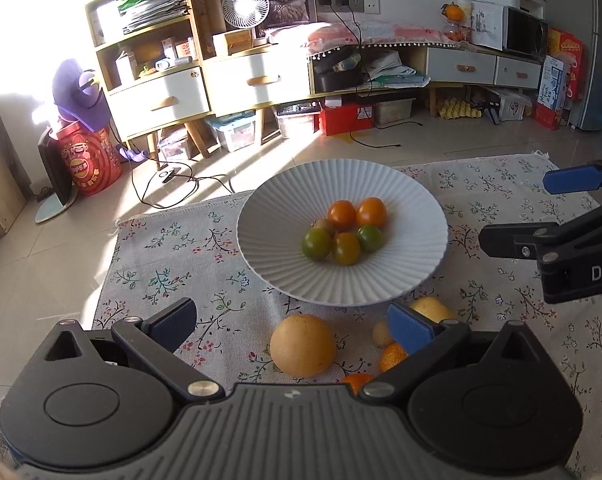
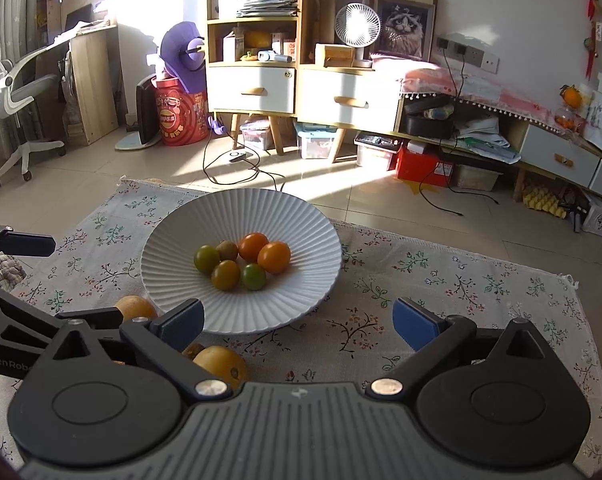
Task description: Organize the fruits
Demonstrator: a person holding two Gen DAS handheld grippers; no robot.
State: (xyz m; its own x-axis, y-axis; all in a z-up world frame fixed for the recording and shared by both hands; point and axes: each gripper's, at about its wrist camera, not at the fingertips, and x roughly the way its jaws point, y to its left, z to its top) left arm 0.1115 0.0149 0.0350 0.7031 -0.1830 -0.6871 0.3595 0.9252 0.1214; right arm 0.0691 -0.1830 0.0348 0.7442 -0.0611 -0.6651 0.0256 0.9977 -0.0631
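Observation:
A white ribbed plate (image 1: pixel 381 176) sits on the floral cloth and holds several small round fruits: orange ones (image 1: pixel 342 215), green ones (image 1: pixel 317 243) and a brownish one (image 1: pixel 324 225). Loose on the cloth in front of the plate lie a large yellow-orange fruit (image 1: pixel 303 345), a yellow fruit (image 1: pixel 433 308) and a tangerine (image 1: pixel 393 356). My left gripper (image 1: pixel 291 314) hangs open above these loose fruits, holding nothing. My right gripper (image 2: pixel 299 312) is open and empty at the near rim of the plate (image 2: pixel 241 200). The yellow fruit (image 2: pixel 221 362) lies below its left finger.
The floral cloth (image 2: pixel 441 280) covers the table, with its far edge just behind the plate. Beyond it are a tiled floor, cables, white-drawered cabinets (image 1: pixel 261 80) and storage boxes. The right gripper (image 1: pixel 529 210) shows at the right edge of the left wrist view.

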